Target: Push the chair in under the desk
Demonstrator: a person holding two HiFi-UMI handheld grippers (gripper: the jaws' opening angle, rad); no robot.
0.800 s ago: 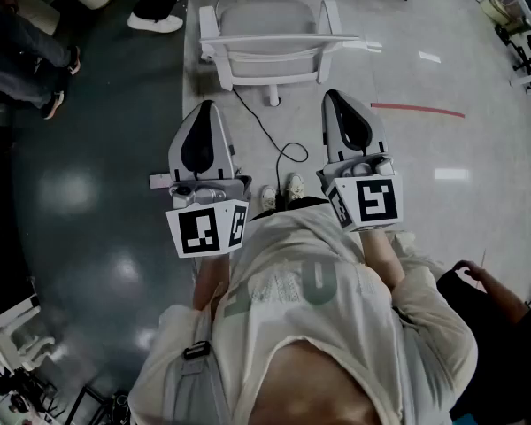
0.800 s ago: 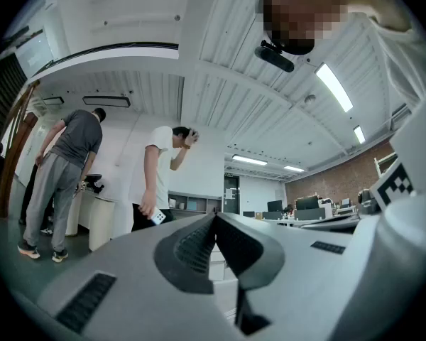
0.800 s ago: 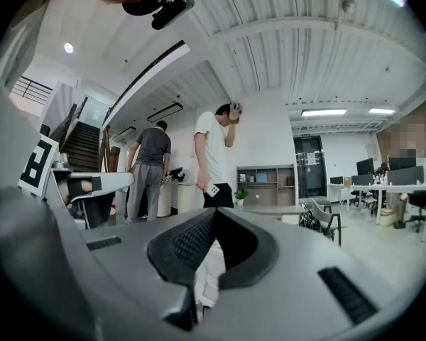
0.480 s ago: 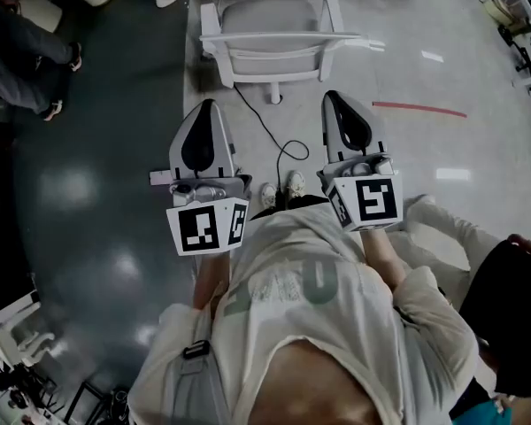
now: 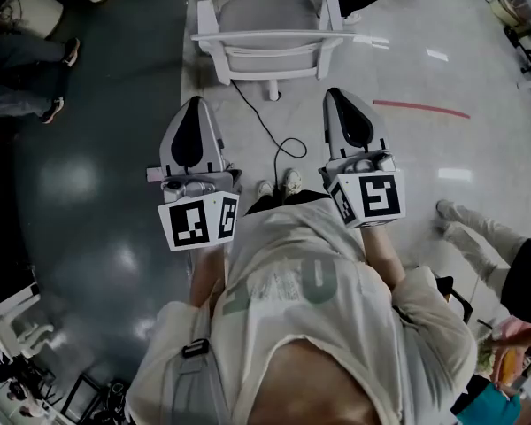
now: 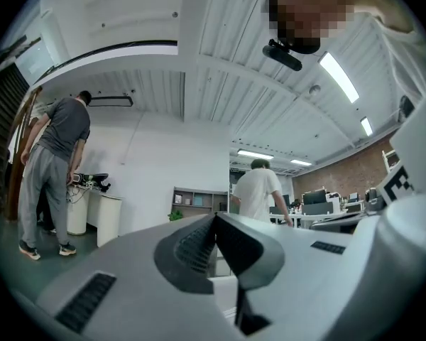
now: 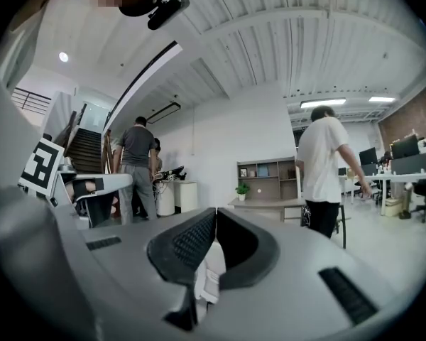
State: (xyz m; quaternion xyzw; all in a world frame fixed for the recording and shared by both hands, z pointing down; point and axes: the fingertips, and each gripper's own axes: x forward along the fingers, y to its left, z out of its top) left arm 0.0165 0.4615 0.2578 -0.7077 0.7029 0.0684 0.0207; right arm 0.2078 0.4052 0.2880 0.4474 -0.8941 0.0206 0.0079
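Your left gripper (image 5: 195, 104) and right gripper (image 5: 338, 96) both have jaws pressed together on nothing, and the white-framed, grey-seated chair (image 5: 270, 38) stands untouched on the floor at 12 o'clock, its backrest running 9-to-3, right gripper looking slightly nearer.

I am finding no legible text anywhere; the pale green block letters (image 5: 314, 283) on the cream cotton shirt (image 5: 274, 237), lower centre, are showing too distorted to read.

White chair (image 5: 273, 35), upright, on pale floor
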